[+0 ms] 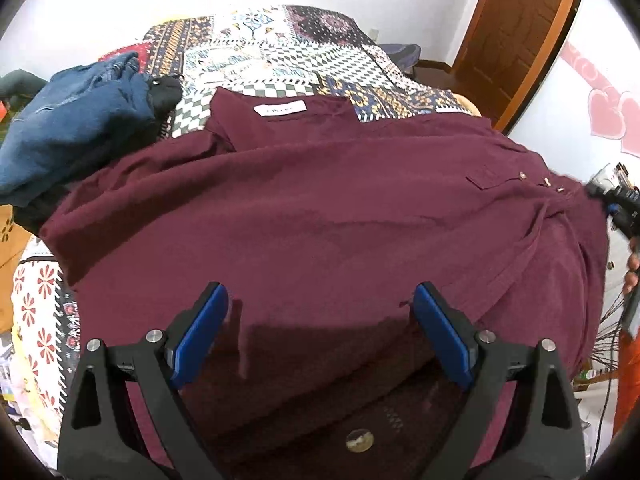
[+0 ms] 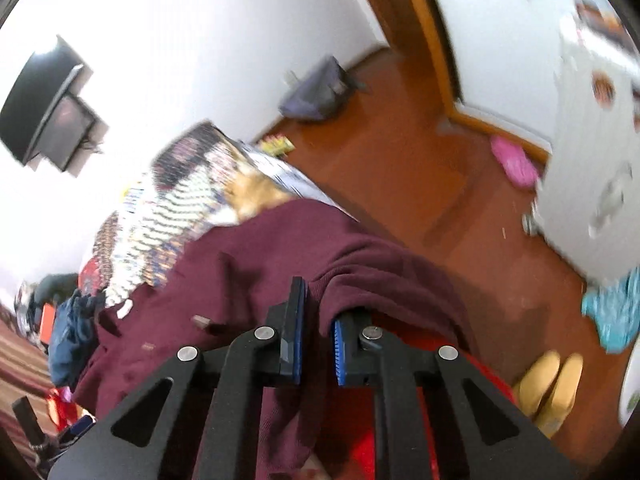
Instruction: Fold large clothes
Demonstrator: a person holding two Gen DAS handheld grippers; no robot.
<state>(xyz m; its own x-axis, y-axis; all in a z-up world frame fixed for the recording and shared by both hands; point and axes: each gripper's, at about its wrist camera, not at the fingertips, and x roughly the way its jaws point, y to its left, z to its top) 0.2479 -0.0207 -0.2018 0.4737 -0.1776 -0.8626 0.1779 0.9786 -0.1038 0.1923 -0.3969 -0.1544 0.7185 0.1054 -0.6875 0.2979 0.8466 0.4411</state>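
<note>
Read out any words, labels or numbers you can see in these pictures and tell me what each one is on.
Nothing can be read.
White neck label on the maroon shirt: dark print, too small and blurred.
White tag at the shirt's far edge on the patterned bedspread: no legible print.
Right wrist view: too blurred for any text.

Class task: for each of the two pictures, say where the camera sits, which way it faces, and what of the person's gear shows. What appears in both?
Left wrist: rides on the left tool, angled down over the maroon button-up shirt on the patterned quilt; pads apart.
Right wrist: rides on the right tool, tilted toward the wooden floor; pads pinch shirt fabric.
Shared: shirt, quilt, blue denim garment.
</note>
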